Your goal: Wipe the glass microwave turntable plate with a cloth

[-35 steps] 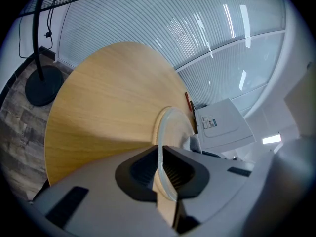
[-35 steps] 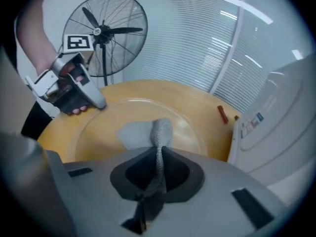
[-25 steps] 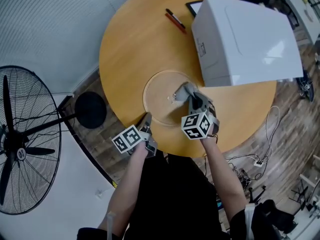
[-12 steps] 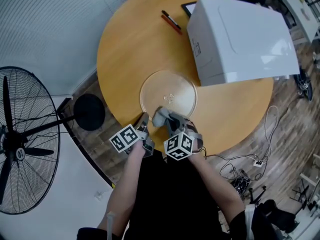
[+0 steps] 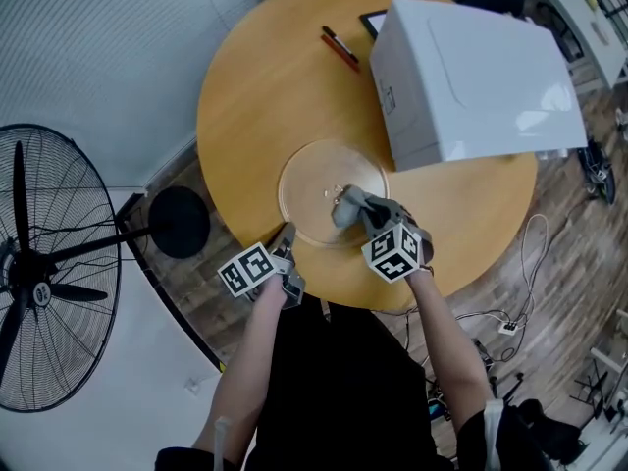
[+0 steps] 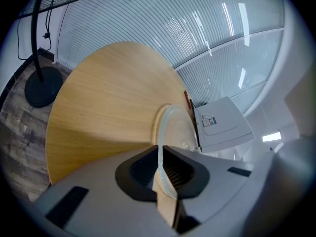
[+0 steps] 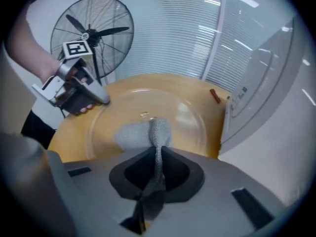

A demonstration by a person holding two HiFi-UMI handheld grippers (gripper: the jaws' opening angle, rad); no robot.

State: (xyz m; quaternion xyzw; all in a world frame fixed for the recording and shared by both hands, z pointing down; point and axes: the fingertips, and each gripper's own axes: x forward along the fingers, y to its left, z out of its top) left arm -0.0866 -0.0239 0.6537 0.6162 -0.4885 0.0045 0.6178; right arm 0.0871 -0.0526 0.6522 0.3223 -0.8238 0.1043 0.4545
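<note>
The clear glass turntable plate (image 5: 314, 180) lies flat on the round wooden table (image 5: 265, 86), near its front edge. My left gripper (image 5: 286, 246) is shut on the plate's near-left rim (image 6: 160, 147); the glass edge runs between its jaws. My right gripper (image 5: 365, 214) is shut on a grey cloth (image 5: 349, 207), which rests on the plate's right half. In the right gripper view the cloth (image 7: 148, 135) hangs from the jaws onto the glass plate (image 7: 177, 117), with the left gripper (image 7: 98, 99) at the plate's far-left rim.
A white microwave (image 5: 471, 77) stands on the table right behind the plate. A red and a black pen (image 5: 340, 47) and a dark tablet corner (image 5: 376, 18) lie at the back. A black floor fan (image 5: 44, 273) stands to the left, its round base (image 5: 179, 221) by the table.
My right gripper swept the cloth from the plate's right side to its near edge, then back up onto the right half. The left gripper kept its hold on the rim.
</note>
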